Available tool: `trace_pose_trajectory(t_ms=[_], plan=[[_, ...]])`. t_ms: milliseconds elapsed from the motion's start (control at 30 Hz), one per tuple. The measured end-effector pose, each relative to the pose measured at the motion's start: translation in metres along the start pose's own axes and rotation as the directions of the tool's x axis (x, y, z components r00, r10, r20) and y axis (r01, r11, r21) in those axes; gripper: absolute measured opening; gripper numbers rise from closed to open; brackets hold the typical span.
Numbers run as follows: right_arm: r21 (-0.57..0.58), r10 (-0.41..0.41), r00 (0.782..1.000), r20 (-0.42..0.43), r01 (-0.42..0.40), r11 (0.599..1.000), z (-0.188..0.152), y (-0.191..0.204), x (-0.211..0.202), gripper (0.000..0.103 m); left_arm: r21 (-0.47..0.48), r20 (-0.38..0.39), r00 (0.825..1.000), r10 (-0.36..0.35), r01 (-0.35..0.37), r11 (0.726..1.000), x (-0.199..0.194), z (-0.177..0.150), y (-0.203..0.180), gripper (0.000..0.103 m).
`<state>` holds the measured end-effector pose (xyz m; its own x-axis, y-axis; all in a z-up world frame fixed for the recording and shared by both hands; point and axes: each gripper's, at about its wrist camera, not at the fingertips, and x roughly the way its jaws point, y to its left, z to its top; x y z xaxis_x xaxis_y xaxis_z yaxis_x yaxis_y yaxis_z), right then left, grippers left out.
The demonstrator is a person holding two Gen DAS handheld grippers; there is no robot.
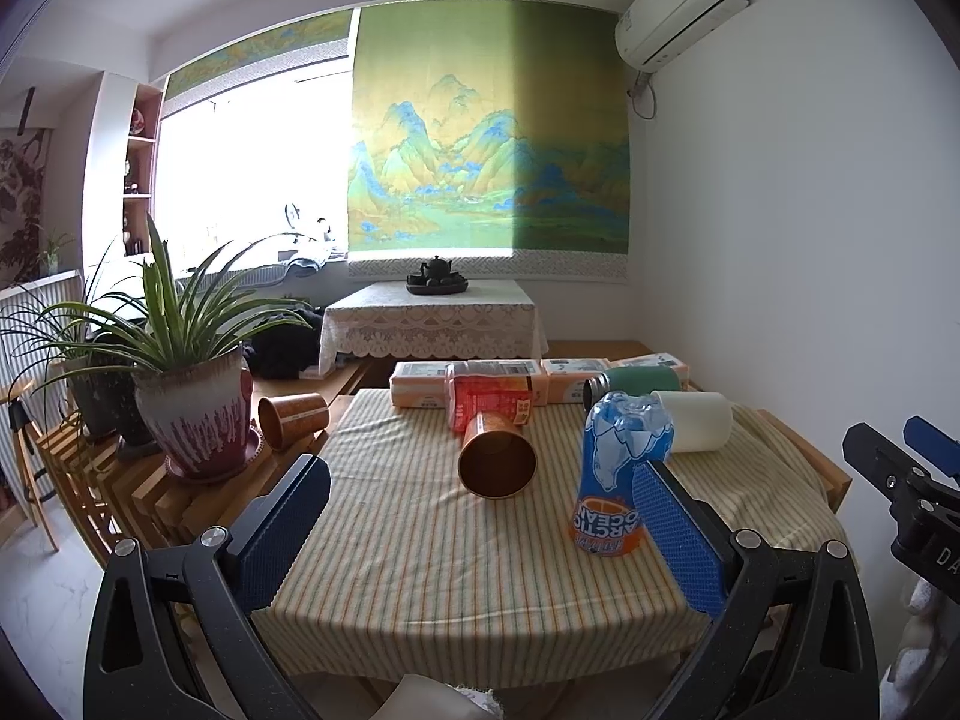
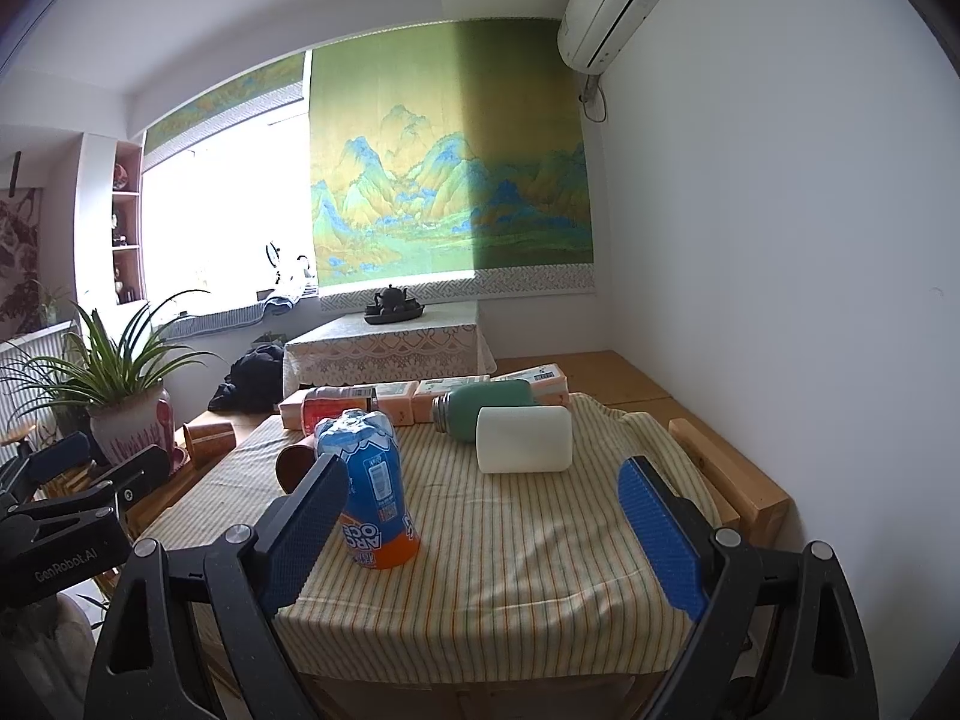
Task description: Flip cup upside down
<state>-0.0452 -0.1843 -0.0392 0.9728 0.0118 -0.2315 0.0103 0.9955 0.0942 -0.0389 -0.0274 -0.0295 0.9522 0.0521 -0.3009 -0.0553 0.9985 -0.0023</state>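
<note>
An orange-brown paper cup (image 1: 497,456) lies on its side in the middle of the striped tablecloth (image 1: 420,570), its mouth facing me. In the right wrist view only its edge (image 2: 291,468) shows behind the left finger. A blue and orange bottle (image 1: 618,474) stands upside down to the cup's right; it also shows in the right wrist view (image 2: 372,492). My left gripper (image 1: 486,534) is open and empty, just short of the cup. My right gripper (image 2: 480,534) is open and empty over the table's near right part.
A white cylinder (image 2: 523,439) and a green flask (image 2: 486,408) lie on their sides at the back right. Orange boxes (image 1: 468,384) and a red carton (image 1: 489,405) line the far edge. A second cup (image 1: 294,420) and potted plants (image 1: 192,414) stand left of the table.
</note>
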Motion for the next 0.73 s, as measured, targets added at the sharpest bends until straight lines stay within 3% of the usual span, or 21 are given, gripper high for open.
trace_pose_trajectory(t_ms=[733], plan=[[-0.004, -0.003, 1.0, -0.012, 0.003, 1.0, -0.0042, 0.0, 0.0047, 0.089, -0.007, -0.003, 1.0, 0.004, -0.004, 1.0, 0.0046, -0.0024, 0.0002, 0.102]])
